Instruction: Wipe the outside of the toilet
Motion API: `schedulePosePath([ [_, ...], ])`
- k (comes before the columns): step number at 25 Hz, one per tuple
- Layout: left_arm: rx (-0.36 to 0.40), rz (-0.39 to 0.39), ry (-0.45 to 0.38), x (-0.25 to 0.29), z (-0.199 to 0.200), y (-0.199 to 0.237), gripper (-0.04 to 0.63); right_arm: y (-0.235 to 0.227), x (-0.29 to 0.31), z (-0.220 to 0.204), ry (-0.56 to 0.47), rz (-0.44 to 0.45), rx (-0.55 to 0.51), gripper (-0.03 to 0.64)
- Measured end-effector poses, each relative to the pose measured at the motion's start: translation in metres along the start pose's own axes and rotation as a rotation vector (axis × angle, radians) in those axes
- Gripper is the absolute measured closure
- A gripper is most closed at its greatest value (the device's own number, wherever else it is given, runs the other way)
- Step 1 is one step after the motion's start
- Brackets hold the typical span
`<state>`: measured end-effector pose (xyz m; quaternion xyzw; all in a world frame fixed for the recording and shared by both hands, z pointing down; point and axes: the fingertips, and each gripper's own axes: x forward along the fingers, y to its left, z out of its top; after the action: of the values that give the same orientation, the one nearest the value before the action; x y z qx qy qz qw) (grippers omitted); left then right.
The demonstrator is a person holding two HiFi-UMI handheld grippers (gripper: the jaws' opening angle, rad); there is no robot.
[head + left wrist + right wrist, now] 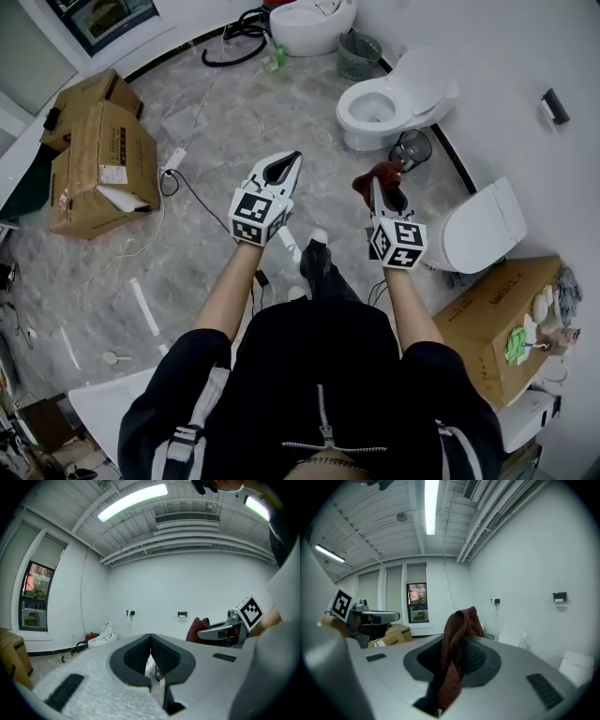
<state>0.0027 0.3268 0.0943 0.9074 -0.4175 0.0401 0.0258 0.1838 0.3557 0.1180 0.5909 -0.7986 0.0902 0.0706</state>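
Right gripper (378, 190) clamped on a dark red cloth (457, 639), bunched above the jaws and trailing below, likely held ready as the wiping pad. Left gripper (292, 161) has its jaws together with nothing between them, raised alongside as the spare. Both hang in mid-air, well apart from the open-bowl toilet (394, 98) ahead by the wall and the closed-lid toilet (483, 225) nearer on the right; wiping judged not yet begun.

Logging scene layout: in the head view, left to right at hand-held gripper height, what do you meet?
Cardboard boxes, left hand-held gripper, right hand-held gripper clamping a red cloth, closed-lid toilet.
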Motion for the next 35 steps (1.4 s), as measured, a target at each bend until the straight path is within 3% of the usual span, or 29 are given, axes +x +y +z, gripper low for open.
schedulePosePath([
  [9, 0.01, -0.033, 0.024, 0.078, -0.006, 0.065, 0.595, -0.037, 0.098, 0.0, 0.019, -0.033, 0.027, 0.531],
  [16, 0.012, -0.051, 0.073, 0.162, -0.006, 0.142, 0.595, -0.066, 0.213, 0.025, 0.031, -0.028, 0.054, 0.531],
  [25, 0.006, -0.05, 0.059, 0.241, 0.02, 0.222, 0.595, -0.083, 0.318, 0.061, 0.022, -0.025, 0.059, 0.531],
  [35, 0.011, -0.193, 0.04, 0.357, 0.033, 0.293, 0.595, -0.118, 0.405, 0.079, 0.016, -0.162, 0.086, 0.531],
])
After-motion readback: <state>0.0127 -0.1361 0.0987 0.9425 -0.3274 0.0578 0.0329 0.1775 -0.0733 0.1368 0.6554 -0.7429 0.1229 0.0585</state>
